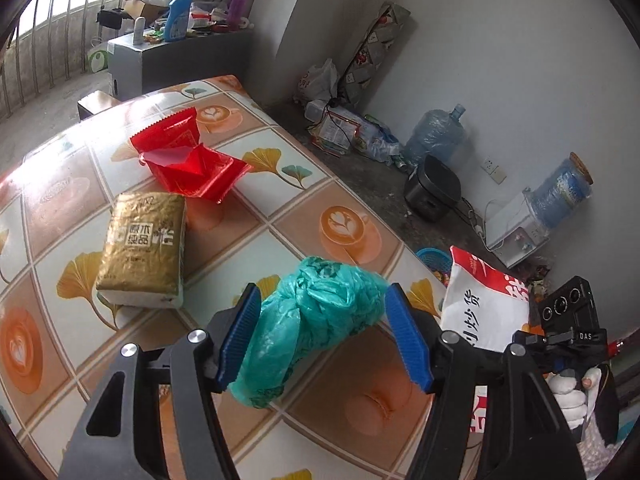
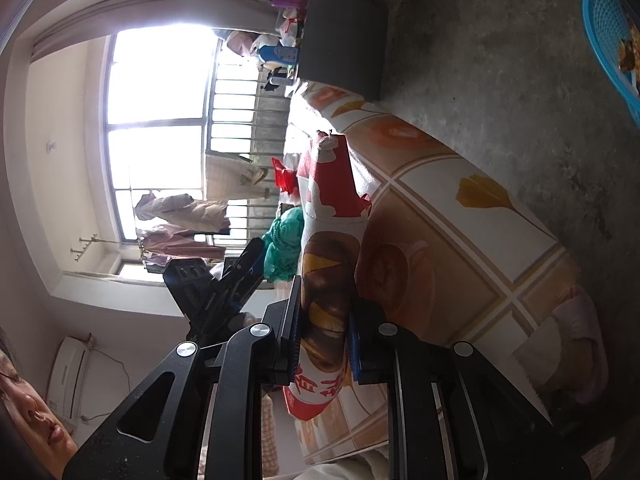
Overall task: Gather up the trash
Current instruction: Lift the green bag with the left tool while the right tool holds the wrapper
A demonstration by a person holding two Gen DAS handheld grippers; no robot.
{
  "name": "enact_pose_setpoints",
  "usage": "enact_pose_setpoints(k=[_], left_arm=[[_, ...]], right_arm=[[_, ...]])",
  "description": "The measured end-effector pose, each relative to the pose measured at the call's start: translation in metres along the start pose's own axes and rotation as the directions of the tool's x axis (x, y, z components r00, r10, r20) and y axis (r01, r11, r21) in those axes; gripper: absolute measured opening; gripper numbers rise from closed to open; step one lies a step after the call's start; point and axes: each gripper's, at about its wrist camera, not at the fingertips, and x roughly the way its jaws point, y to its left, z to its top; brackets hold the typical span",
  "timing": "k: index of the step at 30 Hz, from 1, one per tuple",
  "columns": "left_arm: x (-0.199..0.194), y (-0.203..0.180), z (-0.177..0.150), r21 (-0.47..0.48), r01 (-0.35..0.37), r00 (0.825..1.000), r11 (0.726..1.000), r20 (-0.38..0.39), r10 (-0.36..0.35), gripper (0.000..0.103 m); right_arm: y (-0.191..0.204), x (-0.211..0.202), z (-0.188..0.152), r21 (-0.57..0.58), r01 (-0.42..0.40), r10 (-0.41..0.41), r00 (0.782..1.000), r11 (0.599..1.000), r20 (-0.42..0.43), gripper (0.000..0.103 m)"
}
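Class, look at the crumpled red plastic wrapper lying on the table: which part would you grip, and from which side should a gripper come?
Grip the raised folded flap at the middle of the crumpled red plastic wrapper, coming down from above. The rest lies nearly flat on the patterned tablecloth, giving fingers little to close on, while the flap stands up. I judge the near side clearest; the gold tissue pack lies beside it.

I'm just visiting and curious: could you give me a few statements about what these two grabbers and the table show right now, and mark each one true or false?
1. The left gripper has a crumpled green plastic bag between its fingers. True.
2. The right gripper is empty. False: it is shut on a red-and-white snack bag.
3. A red wrapper lies on the table. True.
4. The gold tissue pack is on the floor. False: it lies on the table.
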Motion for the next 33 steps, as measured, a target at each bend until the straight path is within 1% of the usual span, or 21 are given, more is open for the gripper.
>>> enact_pose_setpoints(k=[2,4,5,7,8,10,13,16,17,18,19,21,26,33], left_arm=[[-0.003,-0.008,-0.009,0.022,0.021,0.999,1.000,-0.025,-0.020,0.063],[-0.004,-0.018,-0.018,0.063,0.001,0.999,0.998,-0.032,0.001,0.063],[-0.004,-0.022,-0.020,0.082,-0.029,0.999,0.996,-0.032,0.032,0.063],[0.001,-0.027,-0.022,0.123,-0.120,0.991,0.985,-0.037,0.125,0.063],[0.004,-0.028,-0.023,0.132,-0.141,0.988,0.981,-0.039,0.147,0.062],[0.008,-0.026,-0.023,0.107,-0.140,0.988,0.984,-0.048,0.146,0.058],[0.013,-0.023,-0.022,0.055,-0.129,0.990,0.990,-0.055,0.132,0.055],[0.017,-0.021,-0.021,0.019,-0.142,0.988,0.990,-0.056,0.142,0.050],[0.018,-0.020,-0.020,0.004,-0.143,0.988,0.990,-0.055,0.143,0.046],[0.019,-0.018,-0.020,-0.011,-0.146,0.988,0.989,-0.053,0.145,0.040],[0.019,-0.016,-0.020,-0.026,-0.144,0.989,0.989,-0.051,0.142,0.039],[0.017,-0.015,-0.020,-0.044,-0.142,0.989,0.989,-0.041,0.140,0.037],[0.004,-0.020,-0.023,-0.020,-0.204,0.979,0.979,0.014,0.204,0.036],[-0.023,-0.035,-0.028,0.038,-0.294,0.953,0.955,0.092,0.290,0.036]], right_arm=[[-0.001,0.000,0.001,0.004,0.002,-0.002,1.000,1.000,-0.002,0.017],[-0.001,0.000,0.001,0.007,0.003,-0.003,1.000,1.000,-0.003,0.017],[-0.001,0.001,0.001,0.008,0.003,-0.003,1.000,1.000,-0.003,0.017],[-0.001,0.001,0.002,0.011,0.003,-0.003,1.000,1.000,-0.003,0.017],[0.000,0.001,0.002,0.012,0.003,-0.003,1.000,1.000,-0.002,0.017],[0.000,0.001,0.002,0.011,0.004,-0.004,1.000,1.000,-0.002,0.017],[0.000,0.001,0.003,0.011,0.007,-0.007,1.000,1.000,-0.002,0.017],[0.000,0.002,0.004,0.012,0.013,-0.013,1.000,1.000,-0.004,0.017],[0.001,0.002,0.005,0.011,0.015,-0.015,1.000,1.000,-0.004,0.017],[0.001,0.003,0.005,0.010,0.017,-0.017,1.000,1.000,-0.005,0.017],[0.001,0.003,0.005,0.008,0.020,-0.020,1.000,1.000,-0.006,0.017],[0.004,0.004,0.005,0.002,0.024,-0.024,1.000,1.000,-0.006,0.017],[0.011,0.006,0.006,-0.017,0.032,-0.032,0.999,0.999,-0.009,0.017],[0.021,0.013,0.006,-0.043,0.039,-0.040,0.999,0.998,-0.016,0.017]])
